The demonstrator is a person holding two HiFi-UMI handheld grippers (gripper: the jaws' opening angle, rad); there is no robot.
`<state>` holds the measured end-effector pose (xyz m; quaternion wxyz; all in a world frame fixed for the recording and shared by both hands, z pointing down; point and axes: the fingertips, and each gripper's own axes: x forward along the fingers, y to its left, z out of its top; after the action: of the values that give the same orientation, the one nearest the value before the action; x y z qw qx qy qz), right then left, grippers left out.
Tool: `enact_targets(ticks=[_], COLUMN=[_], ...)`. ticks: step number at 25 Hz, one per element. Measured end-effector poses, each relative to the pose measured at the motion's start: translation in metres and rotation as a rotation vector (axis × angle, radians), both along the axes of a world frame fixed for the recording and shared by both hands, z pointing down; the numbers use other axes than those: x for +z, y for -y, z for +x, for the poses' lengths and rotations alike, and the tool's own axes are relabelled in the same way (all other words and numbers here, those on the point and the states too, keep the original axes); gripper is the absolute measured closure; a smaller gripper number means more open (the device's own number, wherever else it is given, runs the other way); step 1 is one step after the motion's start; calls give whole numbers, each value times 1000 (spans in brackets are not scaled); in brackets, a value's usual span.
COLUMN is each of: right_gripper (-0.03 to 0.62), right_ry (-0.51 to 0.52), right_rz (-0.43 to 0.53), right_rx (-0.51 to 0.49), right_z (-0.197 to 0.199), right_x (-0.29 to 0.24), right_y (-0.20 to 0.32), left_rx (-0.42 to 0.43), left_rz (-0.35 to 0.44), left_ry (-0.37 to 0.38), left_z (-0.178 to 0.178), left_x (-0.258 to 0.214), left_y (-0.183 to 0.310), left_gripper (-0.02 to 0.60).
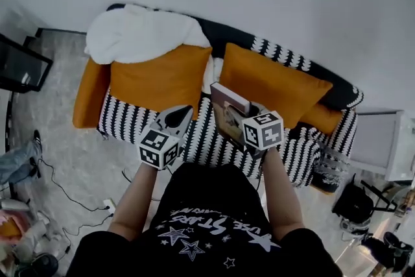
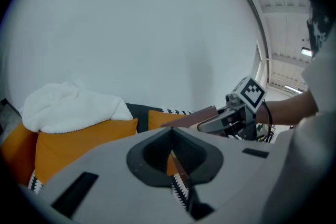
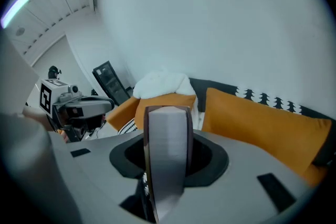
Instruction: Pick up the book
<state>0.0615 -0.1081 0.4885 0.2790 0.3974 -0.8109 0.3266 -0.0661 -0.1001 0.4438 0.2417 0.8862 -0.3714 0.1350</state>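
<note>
Held thick brown-covered book (image 3: 167, 144) at frame centre in right gripper (image 1: 245, 115), jaws partway apart, pressed on covers. Found left gripper (image 2: 171, 134) closed, empty. Judged necessary: firm squeeze, level book.

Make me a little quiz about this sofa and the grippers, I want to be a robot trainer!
1. Which gripper holds the thick brown-covered book?
2. True or false: the white fluffy blanket lies on the floor.
3. The two big square fabric cushions on the black-and-white patterned sofa are: A blue, B orange, C green.
Key: 1, the right gripper, its jaws closed on the book. 2, false: it is draped over the sofa's back corner. 3, B.
</note>
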Motion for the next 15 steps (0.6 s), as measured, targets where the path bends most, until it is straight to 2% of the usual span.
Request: enact_targets(ticks=[7,15], right_gripper=[442,442], right_ry=[60,76], right_rz=[73,105], right_rx=[59,31], right_z=[6,30], right_x=[-43,-63], right_y=[-9,-41], left_rx=[29,-16], left_rz=[53,92], left_ry=[5,-7], left_z=[5,24], left_x=[-26,-54], left_y=[1,-32], left_gripper=[574,574])
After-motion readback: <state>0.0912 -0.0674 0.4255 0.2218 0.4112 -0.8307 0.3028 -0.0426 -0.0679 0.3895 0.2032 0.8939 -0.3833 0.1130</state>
